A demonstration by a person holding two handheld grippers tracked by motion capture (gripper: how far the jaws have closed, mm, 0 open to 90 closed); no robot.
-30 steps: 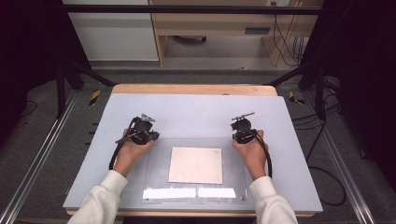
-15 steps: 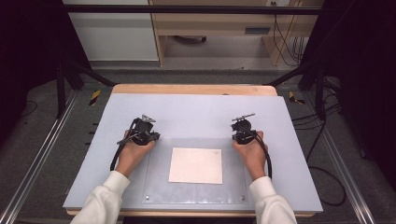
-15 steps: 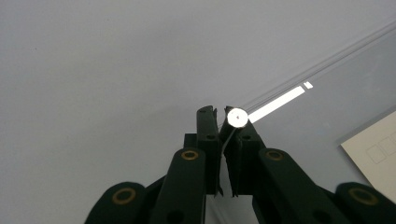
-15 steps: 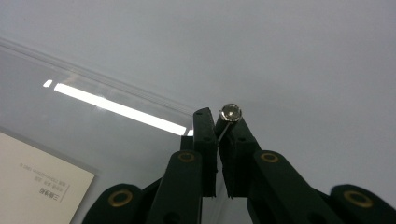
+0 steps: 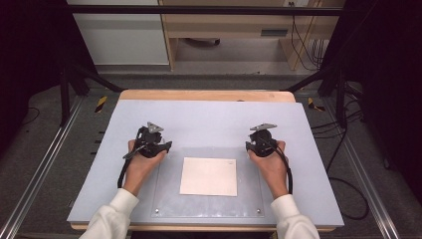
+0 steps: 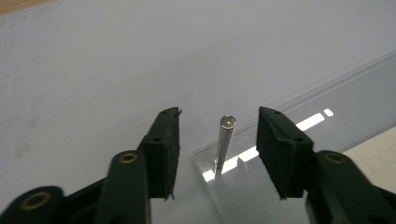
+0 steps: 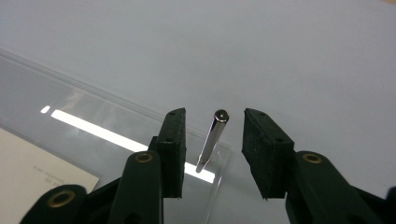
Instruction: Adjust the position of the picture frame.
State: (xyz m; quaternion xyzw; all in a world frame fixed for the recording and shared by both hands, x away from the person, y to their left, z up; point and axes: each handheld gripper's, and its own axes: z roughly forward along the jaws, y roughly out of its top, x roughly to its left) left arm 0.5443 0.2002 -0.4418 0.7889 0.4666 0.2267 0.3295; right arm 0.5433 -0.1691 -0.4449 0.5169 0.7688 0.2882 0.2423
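High view: my left gripper (image 5: 152, 144) and right gripper (image 5: 262, 141) sit at the far corners of the clear acrylic plate (image 5: 169, 199), over the paper sheet (image 5: 209, 176).

Left gripper view: jaws just opened, apart either side of a steel pin (image 6: 224, 142), not touching.

Right gripper view: jaws just opened, clear of their steel pin (image 7: 212, 140).

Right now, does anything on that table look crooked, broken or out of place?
Nothing stands out. The clear plate lies square on the table, with the pale sheet lying straight under it. A metal pin stands upright between the left gripper's just-opened jaws, another pin between the right gripper's, neither touched.
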